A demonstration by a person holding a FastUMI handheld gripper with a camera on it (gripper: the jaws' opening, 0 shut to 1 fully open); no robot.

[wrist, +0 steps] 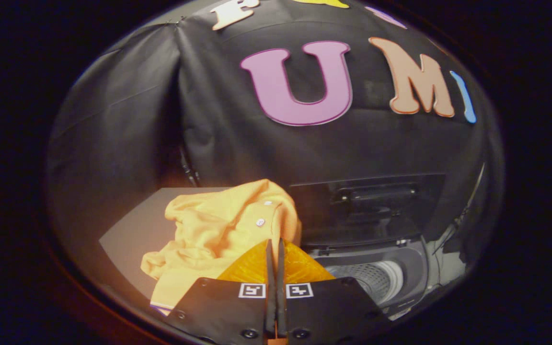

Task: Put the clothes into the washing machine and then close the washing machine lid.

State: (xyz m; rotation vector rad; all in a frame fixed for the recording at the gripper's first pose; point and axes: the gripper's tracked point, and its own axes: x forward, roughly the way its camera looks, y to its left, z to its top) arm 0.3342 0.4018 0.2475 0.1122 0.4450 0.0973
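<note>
An orange-yellow garment (218,230) with a small button lies heaped on a grey surface (132,235), just ahead of the fingers and to their left. My gripper (274,242) is shut, its tips close together in front of the heap, and I see no cloth between them. To the right of the fingers the washing machine (410,282) stands open, showing its perforated drum (376,280). Its dark lid (367,206) is raised upright behind the opening, beside the garment's right edge.
The booth's black cloth wall hangs close behind the garment and the washer. The grey surface extends left of the garment to a visible edge. Cables or hoses show at the washer's far right side.
</note>
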